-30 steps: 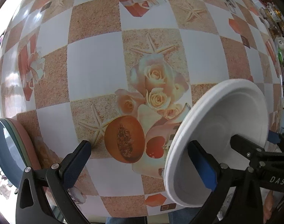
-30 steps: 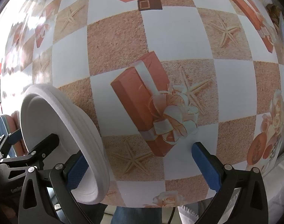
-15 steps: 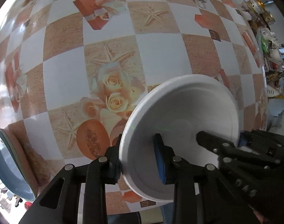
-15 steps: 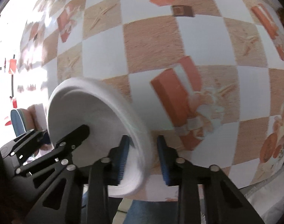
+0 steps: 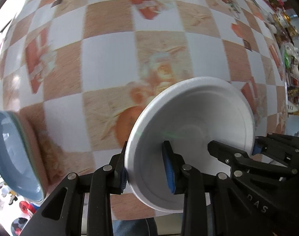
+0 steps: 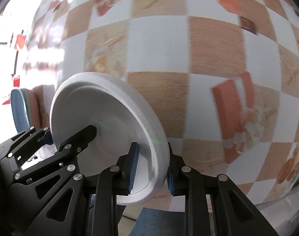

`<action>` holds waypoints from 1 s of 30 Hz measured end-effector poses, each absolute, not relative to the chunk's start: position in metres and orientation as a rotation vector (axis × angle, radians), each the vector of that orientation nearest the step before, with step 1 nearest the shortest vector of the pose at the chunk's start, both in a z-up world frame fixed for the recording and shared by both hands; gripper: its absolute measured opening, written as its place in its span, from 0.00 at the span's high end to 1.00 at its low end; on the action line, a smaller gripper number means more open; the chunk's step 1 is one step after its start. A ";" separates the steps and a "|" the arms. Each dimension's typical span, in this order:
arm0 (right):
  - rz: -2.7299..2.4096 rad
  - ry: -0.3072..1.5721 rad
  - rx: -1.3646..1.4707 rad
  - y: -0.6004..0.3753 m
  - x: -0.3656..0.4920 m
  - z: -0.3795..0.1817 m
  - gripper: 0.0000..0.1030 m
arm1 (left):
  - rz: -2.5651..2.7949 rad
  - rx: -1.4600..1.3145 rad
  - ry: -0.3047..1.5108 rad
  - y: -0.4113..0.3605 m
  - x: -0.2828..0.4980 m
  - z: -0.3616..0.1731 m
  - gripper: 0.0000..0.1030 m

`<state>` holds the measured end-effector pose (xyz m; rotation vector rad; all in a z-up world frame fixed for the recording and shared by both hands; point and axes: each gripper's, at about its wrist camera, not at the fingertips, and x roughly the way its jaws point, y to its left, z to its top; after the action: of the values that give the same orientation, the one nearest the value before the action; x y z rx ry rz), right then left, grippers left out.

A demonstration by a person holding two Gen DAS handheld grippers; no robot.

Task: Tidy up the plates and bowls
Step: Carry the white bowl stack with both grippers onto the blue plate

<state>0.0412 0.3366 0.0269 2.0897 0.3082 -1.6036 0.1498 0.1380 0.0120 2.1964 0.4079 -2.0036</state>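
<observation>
Now both tongs are clamped on the same white foam plate (image 5: pixel 190 143), each on an opposite side of its rim. The left gripper (image 5: pixel 148 169) has just been closing, and its blue pads are pressed on the rim, one on the outer face and one on the inner face. The right gripper (image 6: pixel 150 169) has likewise just been closing, and the plate's rim is pinched between its blue pads in the right wrist view. In the left wrist view the right gripper's black fingers (image 5: pixel 238 157) are seen reaching onto the plate's far edge; in the right wrist view the left gripper's black fingers (image 6: pixel 74 143) are seen reaching across the plate's inner face. The plate is held tilted steeply on edge, clear of the table (image 5: pixel 110 59), its hollow side turned toward the cameras. The table is covered with a checked oilcloth printed with roses, starfish and gift boxes. A stack of coloured plates (image 5: pixel 14 157), blue on top, is seen at the table's edge, well apart from the white plate.
</observation>
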 end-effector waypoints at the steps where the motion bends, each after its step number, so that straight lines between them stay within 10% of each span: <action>1: -1.591 0.321 2.084 0.329 0.040 0.023 0.74 | -1.996 2.189 0.414 0.134 0.154 0.013 0.66; 30: -1.468 0.490 1.965 0.191 0.094 0.030 0.74 | -1.872 2.027 0.605 0.048 0.250 0.026 0.65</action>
<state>0.0941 0.1906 0.0299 1.9655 0.4896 -1.4681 0.2496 0.0480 0.0258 2.0266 0.6049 -1.8723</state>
